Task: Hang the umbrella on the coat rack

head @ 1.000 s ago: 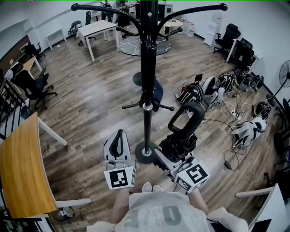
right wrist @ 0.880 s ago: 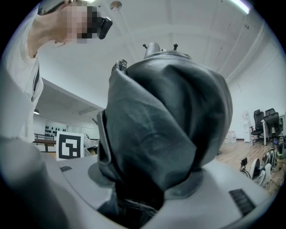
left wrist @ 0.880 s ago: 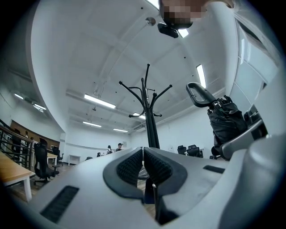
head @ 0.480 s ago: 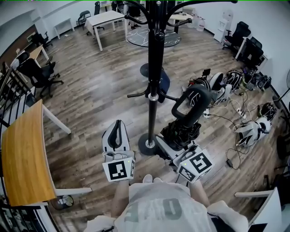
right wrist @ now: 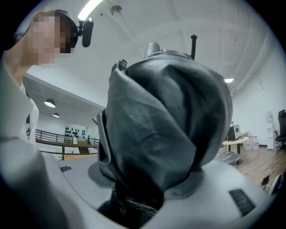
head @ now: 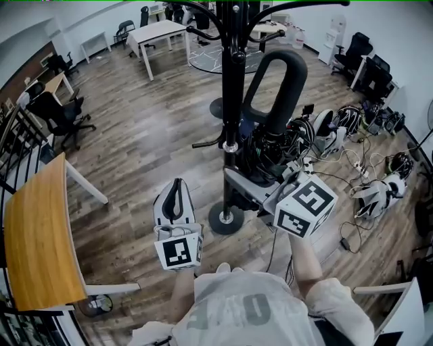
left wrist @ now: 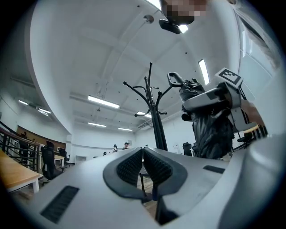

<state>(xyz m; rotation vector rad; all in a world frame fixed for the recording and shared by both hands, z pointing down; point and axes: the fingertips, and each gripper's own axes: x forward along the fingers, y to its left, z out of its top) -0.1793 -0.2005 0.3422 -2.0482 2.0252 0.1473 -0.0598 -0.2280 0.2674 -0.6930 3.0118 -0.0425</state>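
The black coat rack (head: pixel 231 101) rises in the middle of the head view, with curved upper hooks (head: pixel 203 12) and short lower pegs (head: pixel 204 143); the left gripper view shows the coat rack (left wrist: pixel 155 120) too. My right gripper (head: pixel 260 184) is shut on the folded black umbrella (head: pixel 269 150), whose loop handle (head: pixel 274 84) stands upright just right of the pole, below the upper hooks. The umbrella's cloth (right wrist: pixel 165 120) fills the right gripper view, squeezed in the right gripper (right wrist: pixel 147 188). My left gripper (head: pixel 174 201) hangs left of the rack's base, shut and empty; its pads (left wrist: pixel 154 166) meet.
The rack's round base (head: pixel 226 219) stands on wood floor. A wooden table (head: pixel 34 243) lies at left. Helmets and cables (head: pixel 338 128) litter the floor at right. White desks (head: pixel 159 30) and office chairs (head: pixel 54 115) stand farther back.
My right gripper has lifted the umbrella, so its loop handle now stands much higher beside the pole. The left gripper has stayed where it was.
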